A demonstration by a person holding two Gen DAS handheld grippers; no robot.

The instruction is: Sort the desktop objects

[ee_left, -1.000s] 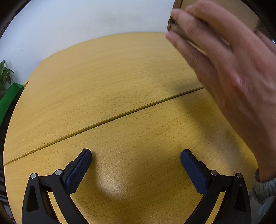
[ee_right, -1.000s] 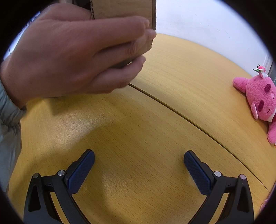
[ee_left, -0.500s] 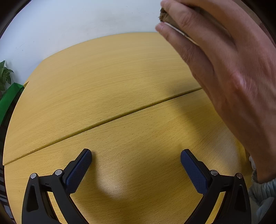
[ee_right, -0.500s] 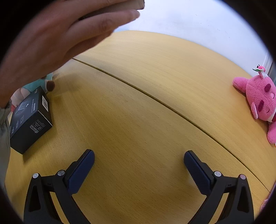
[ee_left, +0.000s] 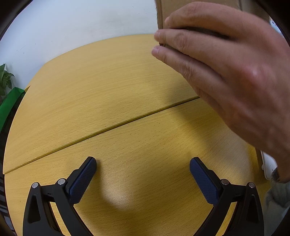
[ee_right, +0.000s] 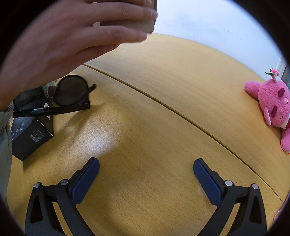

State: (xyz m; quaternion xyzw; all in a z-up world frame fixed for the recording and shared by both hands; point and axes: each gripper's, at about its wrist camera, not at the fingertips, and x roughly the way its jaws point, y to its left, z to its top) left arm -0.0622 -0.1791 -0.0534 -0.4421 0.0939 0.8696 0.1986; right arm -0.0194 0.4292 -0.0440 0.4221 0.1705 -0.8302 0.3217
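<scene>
left gripper (ee_left: 143, 168): jaws spread wide, nothing held between the blue pads, parked low over bare wood tbh

right gripper (ee_right: 146, 168): same deal, spread wide and empty, nothing within reach of the pads

hand (ee_left: 230, 72): a bare hand is seen above the table (ee_left: 108, 94), wrapped around a cardboard box (ee_left: 195, 10); only part of the box is in frame, so what's inside can't be told

sunglasses (ee_right: 59, 96): seen in the right wrist view, dark round lenses, apparently propped on or just above the black box (ee_right: 30, 138), under the hand. Whether they're resting or in mid-air can't be settled from this angle

pink plush (ee_right: 271, 103): lying at the far right edge of the table, well apart from everything else

step in hand: looks like setup, stuff being laid out by hand, so no gripper work is due yet imo

how to do it well: both grippers are best kept low and apart until the hand and cardboard box are clear. The sunglasses are probably best taken by the frame bridge or a folded arm, not the lenses, with the right gripper brought in from the side

what could go wrong: thin arms could be slipped off the pads, or the black box nudged if the approach is made too low
</scene>
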